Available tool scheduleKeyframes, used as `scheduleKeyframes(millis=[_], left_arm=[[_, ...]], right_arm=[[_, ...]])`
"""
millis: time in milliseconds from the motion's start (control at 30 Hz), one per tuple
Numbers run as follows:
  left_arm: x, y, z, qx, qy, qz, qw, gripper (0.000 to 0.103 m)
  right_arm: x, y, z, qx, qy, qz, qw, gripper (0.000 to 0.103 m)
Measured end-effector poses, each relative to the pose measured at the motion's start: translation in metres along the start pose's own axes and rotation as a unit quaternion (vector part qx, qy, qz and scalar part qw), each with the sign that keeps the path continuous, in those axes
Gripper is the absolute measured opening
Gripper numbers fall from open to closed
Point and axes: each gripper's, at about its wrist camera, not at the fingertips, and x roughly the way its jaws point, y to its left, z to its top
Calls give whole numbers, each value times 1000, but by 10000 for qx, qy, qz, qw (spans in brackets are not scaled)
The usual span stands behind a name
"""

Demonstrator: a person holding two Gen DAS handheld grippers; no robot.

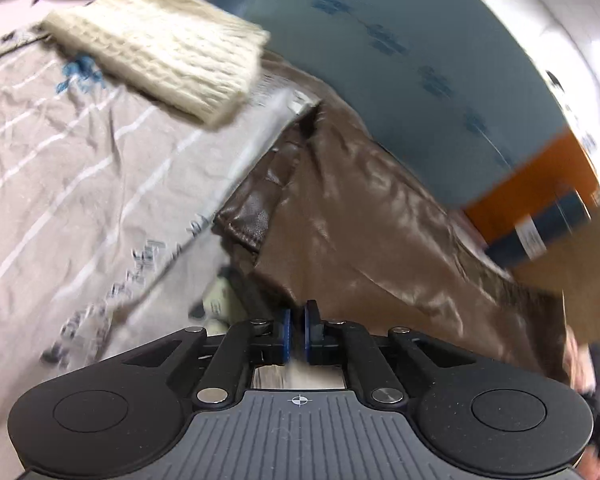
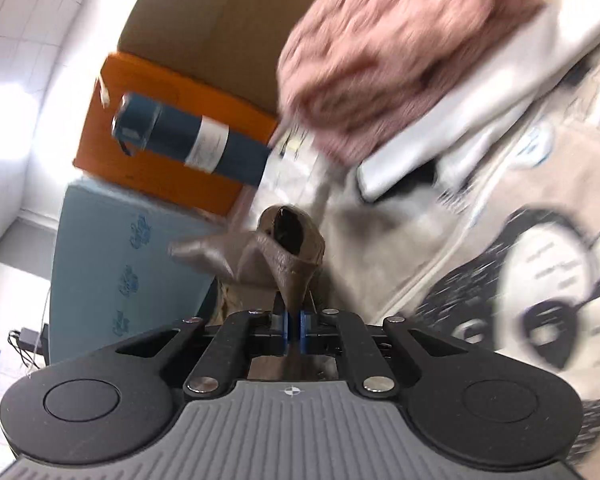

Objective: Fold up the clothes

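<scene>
**Both grippers pinch the brown jacket over the printed sheet**

In the left wrist view, the left gripper (image 1: 299, 326) sits at bottom centre, its blue-padded fingers (image 1: 286, 334) drawn almost together with only a thin slit between them; the edge of the glossy brown leather-like jacket (image 1: 364, 208) runs down into that slit, so it appears pinched, though the contact itself is hidden. The jacket spreads from centre frame toward the lower right, lying on a beige bedsheet with white stripes and blue print (image 1: 80, 184). A folded cream cable-knit sweater (image 1: 168, 46) lies at the upper left.

In the right wrist view, the right gripper (image 2: 294, 330) has its fingers closed on a thin fold of the same jacket (image 2: 284, 252), which rises in a bunched cone at centre frame. A folded pink fuzzy knit (image 2: 400, 48) rests on a folded white garment (image 2: 432, 140) at the upper right. A dark blue cylinder with a white label (image 2: 196, 140) lies against an orange box (image 2: 148, 160) at the left.
</scene>
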Motion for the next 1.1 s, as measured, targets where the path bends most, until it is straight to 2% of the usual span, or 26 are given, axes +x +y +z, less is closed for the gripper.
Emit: scheduleKeyframes(millis=[67,100,167,200,233,267,300,333,367,400,467,533,633,667,733,767,800,833,867,933,1000,1100], left_arm=[[-7,-3,-4,199,-21,-110,9997,12],[-5,-3,-4,211,-110,-89,9997,12],[2,-2,0,159,-230,-109,9995,12],[6,-2,2,133,-286,-117,9994,13],[10,-2,4,118,-366,-98,9992,15],[13,-3,7,126,-452,-62,9989,20],[16,-4,10,135,-539,-25,9985,26],[20,-5,13,128,-607,22,9981,43],[24,-6,16,87,-634,95,9979,62],[28,-6,20,23,-641,180,9978,64],[31,-3,24,-190,-547,257,9980,64],[32,-2,25,-157,-476,246,9984,70],[41,-2,26,-90,-231,428,9988,70],[43,-2,26,-108,-171,443,9988,70],[48,-3,27,-55,-157,460,9988,71],[50,-4,28,-18,-148,474,9988,71],[51,-5,29,16,-135,496,9987,71],[53,-6,30,57,-123,525,9985,70],[54,-8,31,123,-111,574,9982,68],[57,-12,31,287,-98,685,9972,68],[57,-17,31,445,-102,800,9958,63],[52,-20,31,633,-57,688,9956,60]], right_arm=[[-3,-7,6,39,55,27,10000,5],[-4,-11,9,59,85,41,9999,6],[3,-14,8,89,188,41,9998,15],[8,-13,7,86,216,35,9997,26],[12,-12,6,83,242,29,9997,43],[16,-11,5,79,268,23,9996,52],[20,-10,3,75,294,17,9995,66],[25,-9,2,95,314,16,9995,75],[30,-9,2,103,351,-16,9993,77],[33,-10,2,156,394,-106,9990,79],[35,-14,2,312,468,-227,9982,79],[28,-24,0,576,353,-101,9977,84],[28,-39,-1,1001,152,183,9947,84],[32,-36,0,937,144,189,9953,85],[40,-28,2,778,135,184,9967,95],[44,-23,2,713,71,277,9970,91],[49,-22,3,736,22,442,9963,80],[53,-22,2,887,17,486,9949,61],[58,-22,0,1047,16,520,9931,53],[64,-19,-3,1157,-31,496,9920,19],[61,-10,-4,917,-126,352,9951,5],[47,-1,1,727,-314,310,9964,4]])
